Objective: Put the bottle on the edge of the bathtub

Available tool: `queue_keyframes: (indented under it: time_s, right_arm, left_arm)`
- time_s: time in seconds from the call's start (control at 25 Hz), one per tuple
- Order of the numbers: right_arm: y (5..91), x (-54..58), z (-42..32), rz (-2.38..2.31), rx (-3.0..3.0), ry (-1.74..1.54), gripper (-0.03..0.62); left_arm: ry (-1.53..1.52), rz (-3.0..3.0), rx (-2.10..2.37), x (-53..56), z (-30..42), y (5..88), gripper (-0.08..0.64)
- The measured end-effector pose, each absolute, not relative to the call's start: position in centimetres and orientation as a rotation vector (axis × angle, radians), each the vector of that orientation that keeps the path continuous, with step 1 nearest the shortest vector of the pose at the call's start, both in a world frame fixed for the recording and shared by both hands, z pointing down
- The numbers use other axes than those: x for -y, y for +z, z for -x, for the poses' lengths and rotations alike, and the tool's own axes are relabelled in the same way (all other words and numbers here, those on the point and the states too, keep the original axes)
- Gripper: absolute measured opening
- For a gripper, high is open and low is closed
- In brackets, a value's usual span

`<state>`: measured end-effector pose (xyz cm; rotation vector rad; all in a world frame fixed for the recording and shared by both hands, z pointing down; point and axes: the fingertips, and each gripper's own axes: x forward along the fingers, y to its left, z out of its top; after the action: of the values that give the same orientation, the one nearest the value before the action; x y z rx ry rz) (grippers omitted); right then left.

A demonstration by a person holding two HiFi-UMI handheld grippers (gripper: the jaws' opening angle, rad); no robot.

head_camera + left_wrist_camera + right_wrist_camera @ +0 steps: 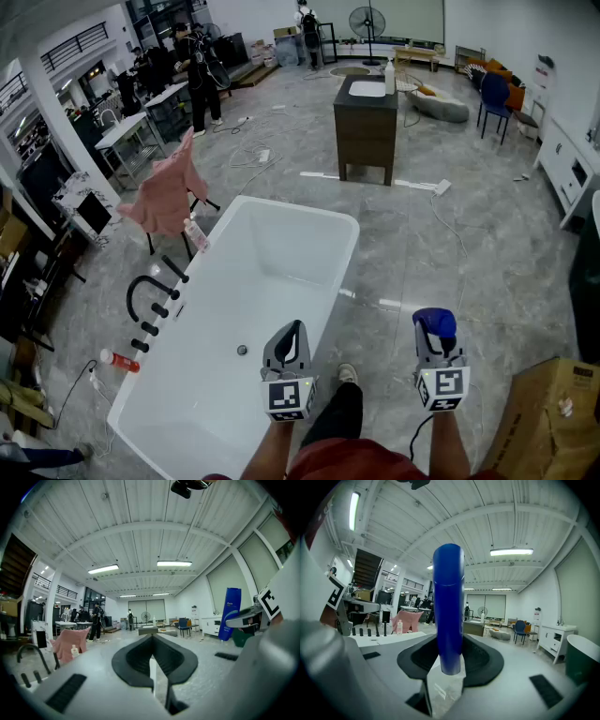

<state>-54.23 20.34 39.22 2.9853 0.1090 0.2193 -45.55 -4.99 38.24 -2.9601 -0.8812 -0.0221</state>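
A tall blue bottle (449, 606) stands upright between the jaws of my right gripper (450, 645), which is shut on its lower part. In the head view this bottle (434, 322) is held above the grey floor, to the right of the white bathtub (300, 208) and apart from its rim. My left gripper (292, 332) hovers over the tub's near right rim. Its jaws meet at the tip with nothing between them (153, 641). The blue bottle (232, 613) also shows at the right of the left gripper view.
A black faucet set (150, 292) stands on the tub's left side, with a small bottle (195, 233) on the rim near a pink cloth on a chair (167, 194). A red-capped bottle (120, 360) lies on the floor at left. A cardboard box (553, 417) sits at right, a dark cabinet (366, 131) farther off.
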Motion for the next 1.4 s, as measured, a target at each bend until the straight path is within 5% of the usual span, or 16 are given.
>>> queue_keyframes:
  time_s: [0.72,1.4]
  right_arm:
    - [39.1,-23.4,23.7,-3.015,0.084,0.267,0.15]
    - [38.9,-19.6,10.1,-2.999,0.331,0.239,0.15]
  left_arm:
    - [0.016,3.027,0.788,0.4,17.5,37.5,0.005]
    - [-0.018,3.141,0.569,4.1,7.4,38.8,0.005]
